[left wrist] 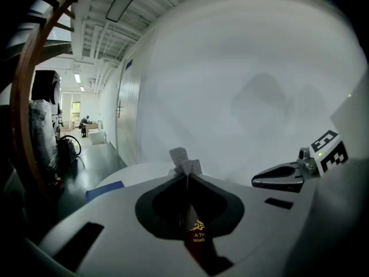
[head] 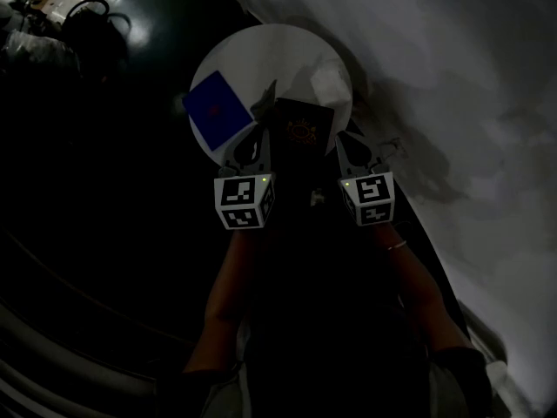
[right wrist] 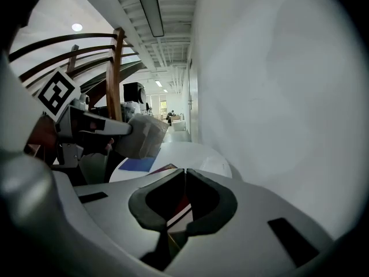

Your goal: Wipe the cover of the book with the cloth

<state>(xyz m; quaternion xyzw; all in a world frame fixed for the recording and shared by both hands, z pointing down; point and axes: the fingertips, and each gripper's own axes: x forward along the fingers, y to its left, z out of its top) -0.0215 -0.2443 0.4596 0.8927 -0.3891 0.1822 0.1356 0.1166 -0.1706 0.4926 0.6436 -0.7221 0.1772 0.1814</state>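
Clearly the book (head: pixel 300 129) is the centre of this moment: a dark cover with a gold emblem, lying flat on the round white table (head: pixel 261 46), on the side nearest to the person.

The left gripper (left wrist: pixel 186 176) hangs over the book's left edge. Its tongs are pressed together on a fold of the grey cloth (left wrist: pixel 184 161), which sticks out beyond the tips. The right gripper (right wrist: pixel 184 171) hangs over the book's right edge. Its tongs are also pressed together, and I see nothing between the tips, only the cover below them.

Left of the book lies a blue sheet (head: pixel 218 107), and beyond the book's far right corner a small white thing (head: pixel 332 81).

I judge the book to be thin, light and stiff, with a smooth cover, so it may slide on the table when it is rubbed. It would be better to press or pinch it at the right edge. The cloth looks soft and light. Held by one fold it will bunch, so it must be laid flat on the cover.
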